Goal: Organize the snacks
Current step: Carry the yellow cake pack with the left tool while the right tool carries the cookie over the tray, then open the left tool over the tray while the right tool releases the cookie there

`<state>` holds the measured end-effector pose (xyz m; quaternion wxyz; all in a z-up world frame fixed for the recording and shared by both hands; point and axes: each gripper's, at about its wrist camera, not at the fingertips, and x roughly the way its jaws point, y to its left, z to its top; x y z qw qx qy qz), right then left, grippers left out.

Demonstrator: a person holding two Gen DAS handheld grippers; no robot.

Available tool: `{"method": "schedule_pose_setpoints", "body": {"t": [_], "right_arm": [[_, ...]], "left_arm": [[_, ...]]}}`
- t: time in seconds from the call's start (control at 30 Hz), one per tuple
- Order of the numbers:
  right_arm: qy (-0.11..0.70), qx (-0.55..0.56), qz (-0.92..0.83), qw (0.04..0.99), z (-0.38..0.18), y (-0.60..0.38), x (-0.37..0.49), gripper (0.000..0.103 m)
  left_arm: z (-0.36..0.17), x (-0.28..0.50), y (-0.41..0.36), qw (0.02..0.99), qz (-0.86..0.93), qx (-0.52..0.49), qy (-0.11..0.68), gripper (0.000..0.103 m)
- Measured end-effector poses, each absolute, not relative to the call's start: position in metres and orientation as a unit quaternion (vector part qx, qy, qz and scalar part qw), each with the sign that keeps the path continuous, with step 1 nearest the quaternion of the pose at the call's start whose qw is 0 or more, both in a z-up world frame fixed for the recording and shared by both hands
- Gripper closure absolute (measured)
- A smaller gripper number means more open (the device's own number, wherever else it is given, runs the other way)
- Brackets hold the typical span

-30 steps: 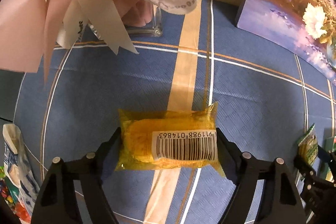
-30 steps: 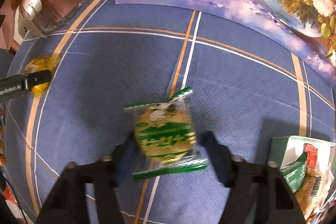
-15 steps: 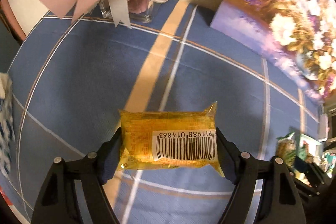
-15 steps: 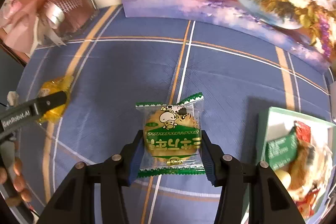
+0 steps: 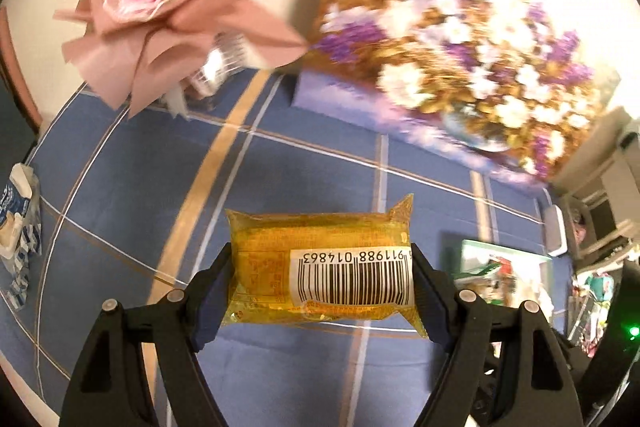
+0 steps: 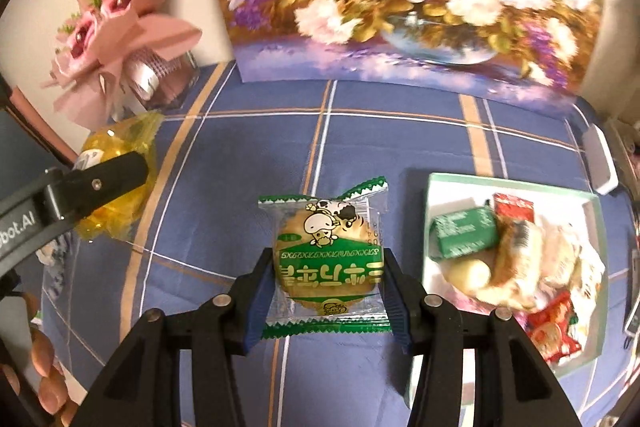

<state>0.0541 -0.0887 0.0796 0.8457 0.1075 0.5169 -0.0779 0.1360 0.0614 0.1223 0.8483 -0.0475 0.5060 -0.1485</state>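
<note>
Pinching a yellow snack pack (image 5: 320, 267) across its ends, the left gripper (image 5: 320, 291) holds it above the bench (image 5: 280, 187). Right gripper (image 6: 329, 291) squeezes the green cookie packet (image 6: 326, 263) at its sides, near the snack tray (image 6: 440, 187); both look light, crinkly, slippery, probably crushable.

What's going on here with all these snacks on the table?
A person is sorting snacks with two handheld grippers. The left gripper is clamped on a yellow snack pack, and the right gripper grips a green cookie packet, both held above the blue tablecloth. A tray on the right already holds several snacks.
</note>
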Motion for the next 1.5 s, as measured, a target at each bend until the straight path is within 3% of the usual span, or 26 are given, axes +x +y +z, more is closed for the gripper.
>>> {"method": "schedule_pose_setpoints", "body": {"t": [0.27,0.57,0.87,1.5], "right_arm": [[0.496,0.152,-0.123,0.846,0.095,-0.147,0.022,0.050],[0.476,0.227,-0.206,0.824,0.091,-0.246,-0.021,0.050],[0.472,0.283,-0.240,0.799,0.072,-0.301,-0.051,0.050],[0.519,0.289,-0.239,0.768,0.030,-0.311,-0.039,0.050]], "left_arm": [[0.145,0.097,-0.005,0.845,-0.203,-0.016,0.495,0.022],[0.136,0.066,-0.088,0.831,-0.255,0.019,0.494,0.022],[0.097,0.050,-0.140,0.811,-0.284,0.040,0.510,0.022],[0.026,0.085,-0.177,0.775,-0.274,0.015,0.570,0.022]]}}
